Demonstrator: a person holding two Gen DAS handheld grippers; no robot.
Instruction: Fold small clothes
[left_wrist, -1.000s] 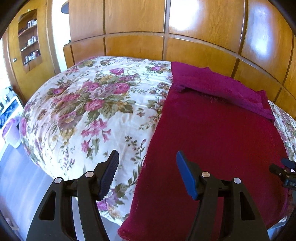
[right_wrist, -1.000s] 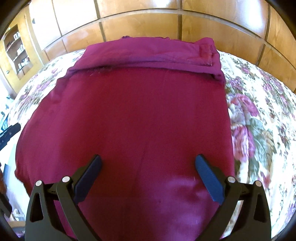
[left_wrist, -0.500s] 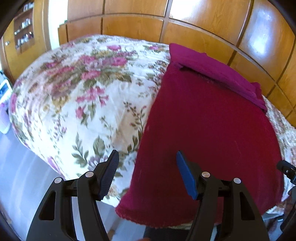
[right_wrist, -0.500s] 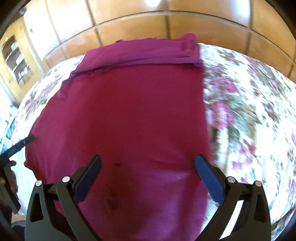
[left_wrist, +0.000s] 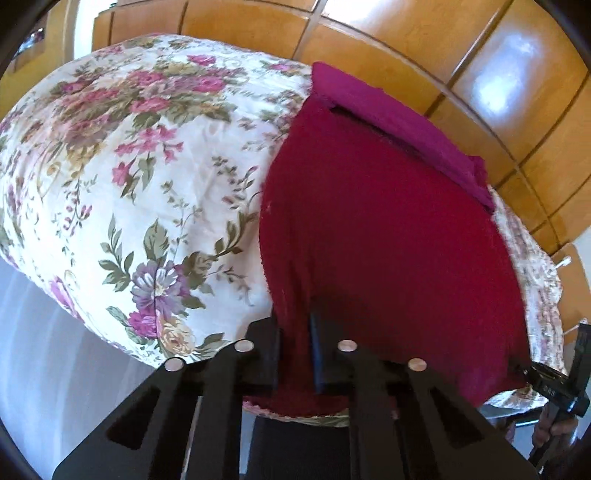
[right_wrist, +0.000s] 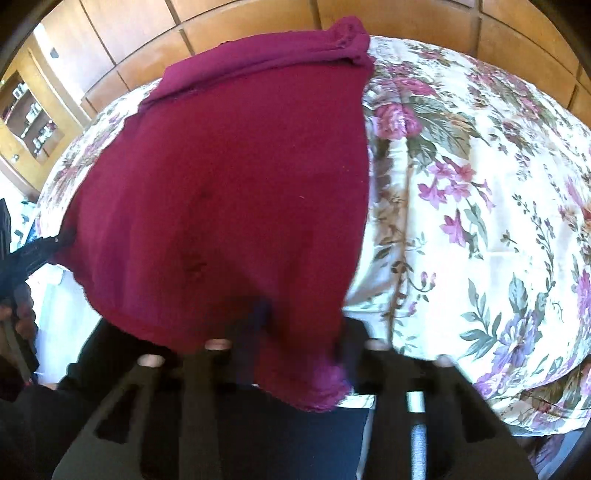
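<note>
Both the left gripper (left_wrist: 295, 354) and right gripper (right_wrist: 299, 339) pinch the near hem of the red cloth (left_wrist: 388, 240); the next move is probably to carry it toward the far edge.

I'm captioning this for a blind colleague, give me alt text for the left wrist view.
The left gripper is shut on the near edge of a dark red garment spread on a floral bedspread. Its far end is folded over, near wooden wall panels.
</note>
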